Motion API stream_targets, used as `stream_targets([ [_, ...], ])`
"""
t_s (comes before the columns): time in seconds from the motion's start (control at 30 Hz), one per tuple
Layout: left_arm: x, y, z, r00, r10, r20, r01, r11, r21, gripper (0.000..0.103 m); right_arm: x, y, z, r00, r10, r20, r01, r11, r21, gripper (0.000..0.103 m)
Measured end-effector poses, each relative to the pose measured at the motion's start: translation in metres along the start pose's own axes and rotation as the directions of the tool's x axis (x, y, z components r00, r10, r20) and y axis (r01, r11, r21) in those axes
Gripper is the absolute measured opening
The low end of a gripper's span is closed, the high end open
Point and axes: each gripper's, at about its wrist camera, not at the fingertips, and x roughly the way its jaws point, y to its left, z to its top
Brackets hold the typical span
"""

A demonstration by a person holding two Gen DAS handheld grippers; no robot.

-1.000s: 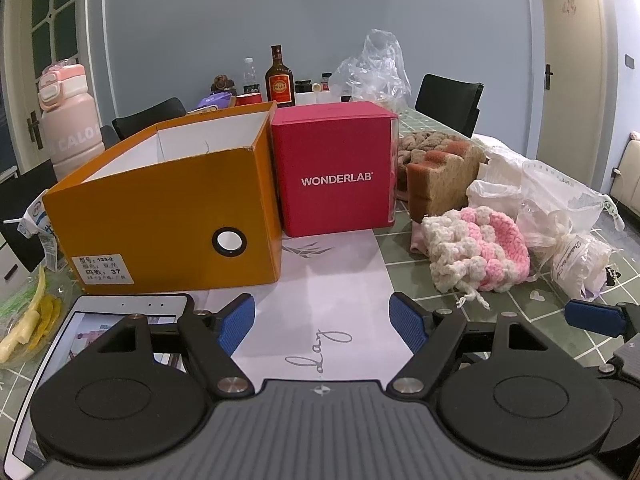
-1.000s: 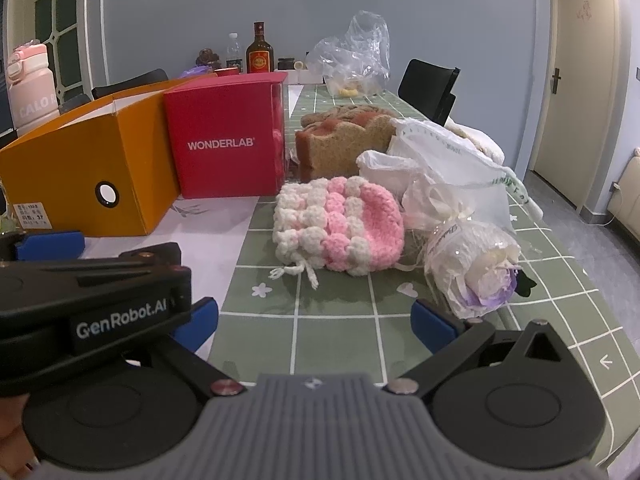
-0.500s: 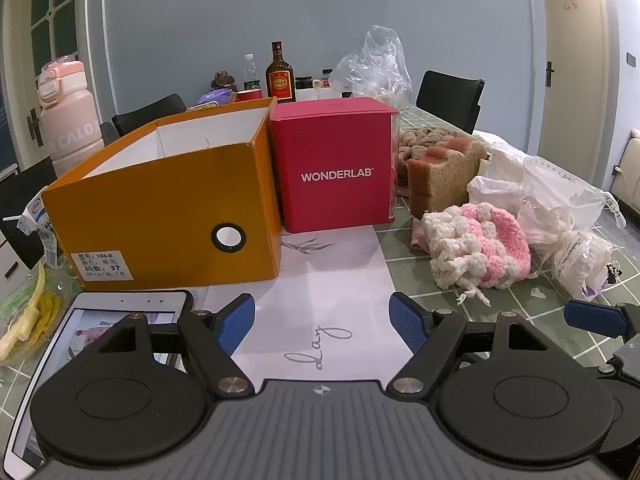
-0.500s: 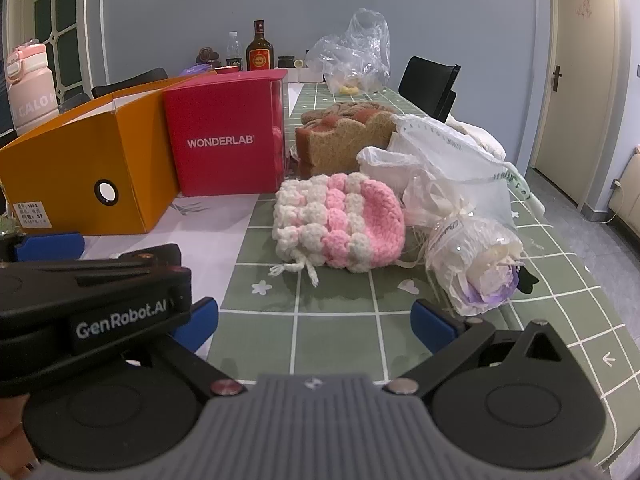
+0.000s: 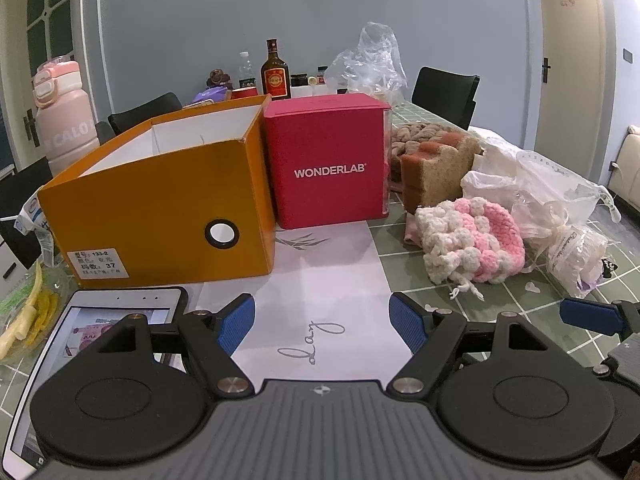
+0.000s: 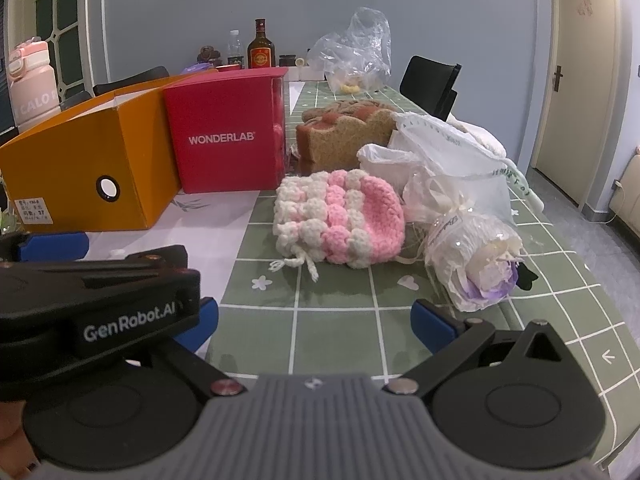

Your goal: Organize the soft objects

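A pink and white crocheted pouch (image 6: 338, 222) (image 5: 470, 242) lies on the green checked tablecloth, ahead of my right gripper (image 6: 316, 324). That gripper is open and holds nothing. Behind the pouch sits a brown and rust knitted bundle (image 6: 344, 136) (image 5: 436, 168). An open orange shoebox (image 5: 160, 204) (image 6: 88, 172) and a red WONDERLAB box (image 5: 328, 164) (image 6: 228, 140) stand side by side to the left. My left gripper (image 5: 322, 326) is open over a white paper sheet (image 5: 320, 296), in front of the two boxes.
Crumpled white plastic bags (image 6: 448, 160) and a wrapped white and purple bundle (image 6: 476, 260) lie right of the pouch. A tablet (image 5: 92, 328) lies at the left gripper's left. A pink bottle (image 5: 64, 120), a brown bottle (image 5: 275, 74) and black chairs (image 6: 430, 84) stand further back.
Both grippers have drawn back a little and lifted slightly, so the boxes and pouch look a bit farther off. Nothing on the table has moved; both stay open.
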Motion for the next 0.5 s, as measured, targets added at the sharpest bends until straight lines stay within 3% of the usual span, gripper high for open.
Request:
stream_targets([
  [0.5, -0.0042, -0.0023, -0.0015, 1.000, -0.004, 0.024, 0.004, 1.000, 0.003, 0.090, -0.0043, -0.0015, -0.0022, 1.000, 0.001, 0.007, -0.001, 1.000, 0.001, 0.100],
])
